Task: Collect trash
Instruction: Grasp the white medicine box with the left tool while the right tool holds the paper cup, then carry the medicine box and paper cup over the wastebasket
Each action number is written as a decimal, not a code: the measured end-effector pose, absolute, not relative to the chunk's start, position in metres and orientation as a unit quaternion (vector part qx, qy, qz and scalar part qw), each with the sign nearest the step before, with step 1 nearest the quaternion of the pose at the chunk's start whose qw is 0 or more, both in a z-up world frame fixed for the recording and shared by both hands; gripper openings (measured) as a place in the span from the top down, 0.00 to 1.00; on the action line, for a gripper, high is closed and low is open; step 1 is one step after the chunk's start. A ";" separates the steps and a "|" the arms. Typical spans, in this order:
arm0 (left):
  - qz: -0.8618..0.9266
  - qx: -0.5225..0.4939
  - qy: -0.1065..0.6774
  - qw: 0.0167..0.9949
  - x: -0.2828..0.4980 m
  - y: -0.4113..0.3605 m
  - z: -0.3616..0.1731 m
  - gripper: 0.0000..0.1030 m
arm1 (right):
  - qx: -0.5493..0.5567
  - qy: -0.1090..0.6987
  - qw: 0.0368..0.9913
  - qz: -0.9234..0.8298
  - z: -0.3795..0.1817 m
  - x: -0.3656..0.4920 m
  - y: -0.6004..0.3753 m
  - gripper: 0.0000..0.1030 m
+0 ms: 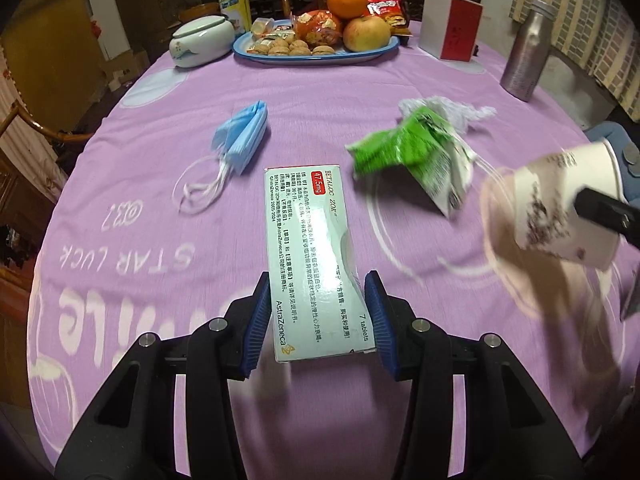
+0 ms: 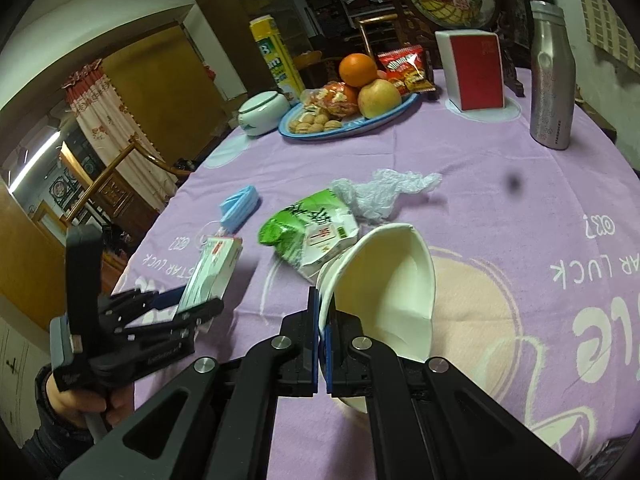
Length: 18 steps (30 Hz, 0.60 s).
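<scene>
My left gripper [image 1: 316,320] is shut on a white medicine box [image 1: 308,248], held above the purple tablecloth; it also shows in the right wrist view [image 2: 212,272]. My right gripper [image 2: 323,320] is shut on the rim of a crushed paper cup [image 2: 384,280], seen blurred in the left wrist view [image 1: 560,204]. A green snack wrapper [image 1: 408,152] [image 2: 308,224], a crumpled clear plastic bag [image 1: 452,110] [image 2: 384,192] and a folded blue face mask [image 1: 240,136] [image 2: 240,200] lie on the cloth.
At the far side stand a blue fruit plate [image 1: 248,50] with an orange, an apple and walnuts, a white lidded jar [image 1: 200,42], a red and white box [image 1: 452,24] and a steel bottle [image 1: 526,52]. A wooden chair [image 1: 36,128] stands left.
</scene>
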<state>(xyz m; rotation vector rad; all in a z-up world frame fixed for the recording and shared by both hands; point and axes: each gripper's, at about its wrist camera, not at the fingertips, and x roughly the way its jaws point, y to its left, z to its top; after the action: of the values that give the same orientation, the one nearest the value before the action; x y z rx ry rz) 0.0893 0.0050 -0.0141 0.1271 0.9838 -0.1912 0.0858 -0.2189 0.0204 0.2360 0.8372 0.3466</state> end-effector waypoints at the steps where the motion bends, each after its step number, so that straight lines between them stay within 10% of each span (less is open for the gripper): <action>1: -0.093 0.059 0.470 0.876 0.083 0.007 -0.013 0.55 | 0.113 0.402 0.892 0.171 0.022 0.083 -0.217 0.97; 18: -0.047 0.011 0.430 0.902 -0.026 0.072 0.008 0.55 | 0.066 0.392 0.875 0.276 0.034 0.019 -0.144 0.97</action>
<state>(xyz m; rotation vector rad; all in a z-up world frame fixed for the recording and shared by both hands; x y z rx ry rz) -0.0262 0.0717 0.0080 0.0237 0.8886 -0.0982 0.0187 -0.1442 0.0343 0.1369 0.8174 0.5755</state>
